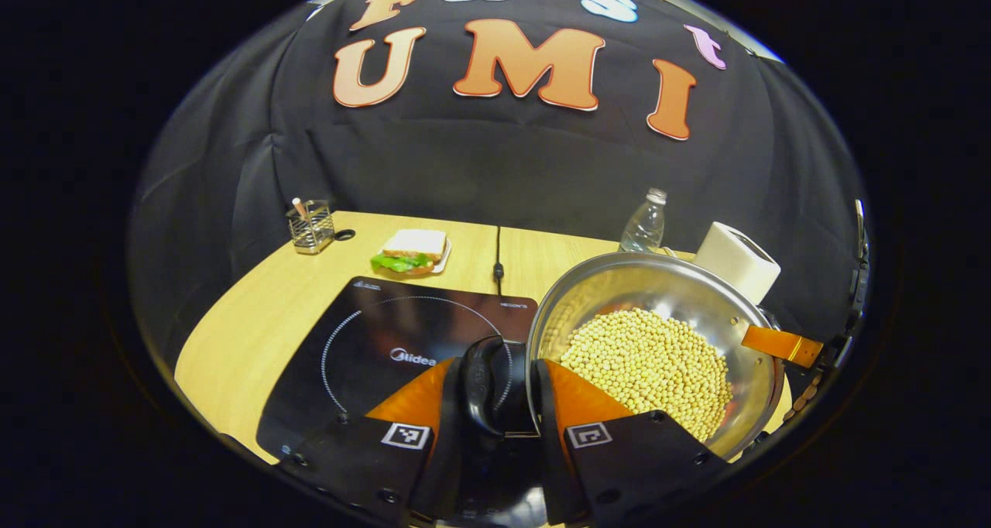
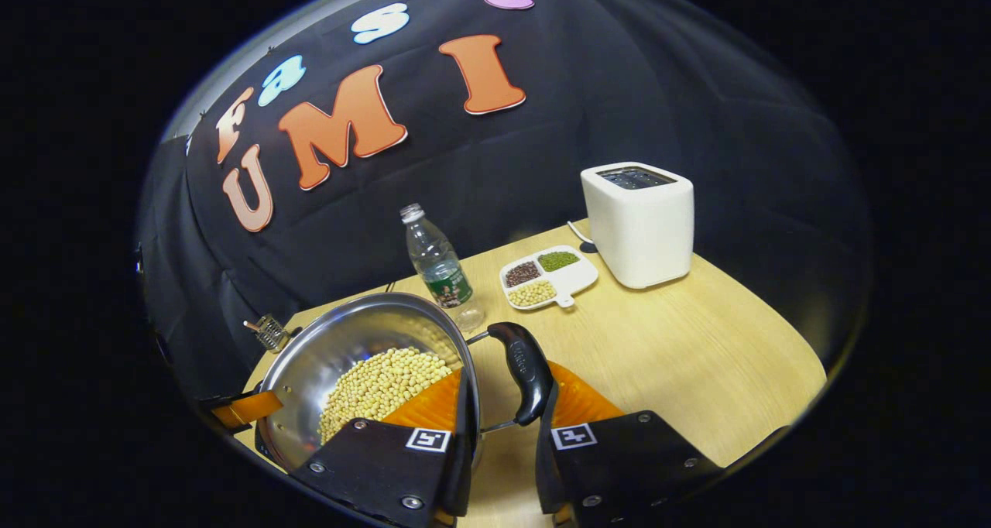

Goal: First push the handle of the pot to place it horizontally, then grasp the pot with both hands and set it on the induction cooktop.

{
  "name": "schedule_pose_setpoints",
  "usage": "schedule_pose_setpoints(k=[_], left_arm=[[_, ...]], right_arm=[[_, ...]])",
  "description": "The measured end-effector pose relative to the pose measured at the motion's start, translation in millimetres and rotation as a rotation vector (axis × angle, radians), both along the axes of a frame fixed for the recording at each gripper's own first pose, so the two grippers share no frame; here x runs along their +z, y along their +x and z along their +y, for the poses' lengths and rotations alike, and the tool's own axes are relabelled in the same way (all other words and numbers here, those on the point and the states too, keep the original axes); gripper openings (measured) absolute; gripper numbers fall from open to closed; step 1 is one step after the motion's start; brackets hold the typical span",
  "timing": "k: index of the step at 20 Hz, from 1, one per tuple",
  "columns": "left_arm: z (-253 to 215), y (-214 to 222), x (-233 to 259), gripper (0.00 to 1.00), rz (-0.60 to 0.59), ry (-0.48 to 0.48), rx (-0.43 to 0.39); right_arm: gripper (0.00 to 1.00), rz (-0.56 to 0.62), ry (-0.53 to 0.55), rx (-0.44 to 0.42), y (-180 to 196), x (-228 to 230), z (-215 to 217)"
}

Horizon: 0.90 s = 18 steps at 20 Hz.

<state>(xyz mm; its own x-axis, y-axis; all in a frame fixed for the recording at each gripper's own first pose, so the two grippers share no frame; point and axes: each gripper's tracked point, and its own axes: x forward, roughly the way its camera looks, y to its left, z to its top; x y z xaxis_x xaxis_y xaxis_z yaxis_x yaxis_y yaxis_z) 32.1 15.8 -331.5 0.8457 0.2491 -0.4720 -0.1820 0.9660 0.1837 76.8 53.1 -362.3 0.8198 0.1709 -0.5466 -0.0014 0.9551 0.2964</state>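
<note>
Your left gripper (image 1: 507, 404) and right gripper (image 2: 507, 420) each have their fingers closed on one of the pot's (image 1: 650, 342) two black side handles, so the handle push looks done and the two-handed grasp made — what's left is setting it on the cooktop (image 1: 387, 350). The pot, full of pale beans, sits just beside that cooktop over the bench (image 2: 681, 358) — whether lifted or resting I can't tell; count one pot, one cooktop, one toaster (image 2: 639, 222), one bottle (image 2: 435, 263).

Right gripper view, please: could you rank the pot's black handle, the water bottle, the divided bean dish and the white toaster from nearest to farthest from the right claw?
1. Black handle: between the fingers of the right claw.
2. Water bottle: behind the pot, slightly left.
3. Divided bean dish: mid-table, a little farther back and right.
4. White toaster: back right, farthest.
</note>
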Motion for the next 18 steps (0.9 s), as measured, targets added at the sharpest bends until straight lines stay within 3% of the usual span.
schedule_pose_setpoints(k=[18], left_arm=[[132.0,-19.6,70.9,0.48,-0.045,0.006,0.12]], right_arm=[[0.33,-0.014,0.057,0.119,5.3,22.4,148.4]])
